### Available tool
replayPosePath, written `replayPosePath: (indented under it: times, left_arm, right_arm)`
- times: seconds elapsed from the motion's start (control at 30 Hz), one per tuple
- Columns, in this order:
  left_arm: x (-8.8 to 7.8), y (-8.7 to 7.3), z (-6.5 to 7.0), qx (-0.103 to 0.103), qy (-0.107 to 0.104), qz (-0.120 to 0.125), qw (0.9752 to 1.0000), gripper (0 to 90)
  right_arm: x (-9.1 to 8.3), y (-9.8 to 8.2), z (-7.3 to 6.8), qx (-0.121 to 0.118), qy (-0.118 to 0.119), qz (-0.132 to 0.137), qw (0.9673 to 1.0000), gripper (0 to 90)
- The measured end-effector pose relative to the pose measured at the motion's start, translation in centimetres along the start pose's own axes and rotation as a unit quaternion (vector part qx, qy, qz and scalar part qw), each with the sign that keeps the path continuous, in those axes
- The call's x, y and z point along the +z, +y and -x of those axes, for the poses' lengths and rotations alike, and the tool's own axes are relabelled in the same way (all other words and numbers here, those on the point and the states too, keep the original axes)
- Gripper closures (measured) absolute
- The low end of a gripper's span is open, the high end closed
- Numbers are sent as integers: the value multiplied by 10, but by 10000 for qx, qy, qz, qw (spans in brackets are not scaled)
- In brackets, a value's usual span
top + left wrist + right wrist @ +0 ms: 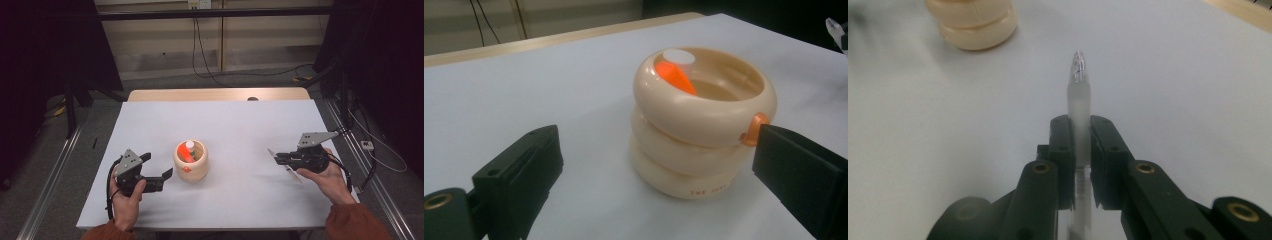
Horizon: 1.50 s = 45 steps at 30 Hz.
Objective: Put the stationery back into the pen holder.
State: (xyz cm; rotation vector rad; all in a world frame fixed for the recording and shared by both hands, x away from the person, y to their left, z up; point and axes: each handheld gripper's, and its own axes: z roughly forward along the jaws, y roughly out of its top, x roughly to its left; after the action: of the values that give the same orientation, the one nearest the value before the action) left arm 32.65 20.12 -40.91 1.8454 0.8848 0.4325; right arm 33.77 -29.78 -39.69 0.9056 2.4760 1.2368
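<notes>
A cream pen holder (190, 161), shaped like three stacked rings, stands on the white table (225, 125); everything else is placed here relative to that holder. An orange marker with a white cap (188, 150) leans inside the holder, its cap end rising to the rim, and a small orange button (754, 129) sits on the holder's outer wall.

The left gripper (156, 171) rests on the table just to the left of the holder, held in the person's left hand (127, 197). Its fingers (519, 172) stand wide apart and clasp nothing. In the left gripper view the holder sits ahead of them and towards the right-hand finger, whose tip lies just beside the orange button; whether they touch cannot be told.

The right gripper (276, 158) is well to the right of the holder, carried in the person's right hand (325, 177) above the table, and points back towards the holder. Its fingers (1060, 145) are clamped on a frosted clear pen (1079, 107), pressing the barrel from both sides. The pen's capped, rounded end sticks out past the fingertips, and the rest of the barrel runs back between the fingers. In the right gripper view the holder lies far ahead, off to the upper left.
</notes>
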Motion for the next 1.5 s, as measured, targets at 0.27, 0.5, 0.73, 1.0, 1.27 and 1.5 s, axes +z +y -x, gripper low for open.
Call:
replayPosePath:
  times: [0.27,0.5,0.73,1.0,1.27,1.5]
  left_arm:
    - [0,0,0,10,-5,7,10000,54]
    - [-1,0,0,-1,-4,16,10000,54]
    - [0,0,0,5,-6,3,10000,54]
    - [0,0,0,6,-6,8,10000,54]
    - [0,0,0,17,-14,3,10000,54]
    - [1,0,-1,14,-19,-6,10000,54]
  right_arm:
    - [3,11,-11,-66,-299,399,9987,814]
    - [6,20,-17,8,-539,730,9959,814]
    - [8,26,-20,99,-715,1128,9910,814]
    - [12,48,-24,126,-582,1675,9841,814]
    - [22,67,-29,96,-479,1992,9787,814]
    - [31,81,-32,132,-411,2254,9733,813]
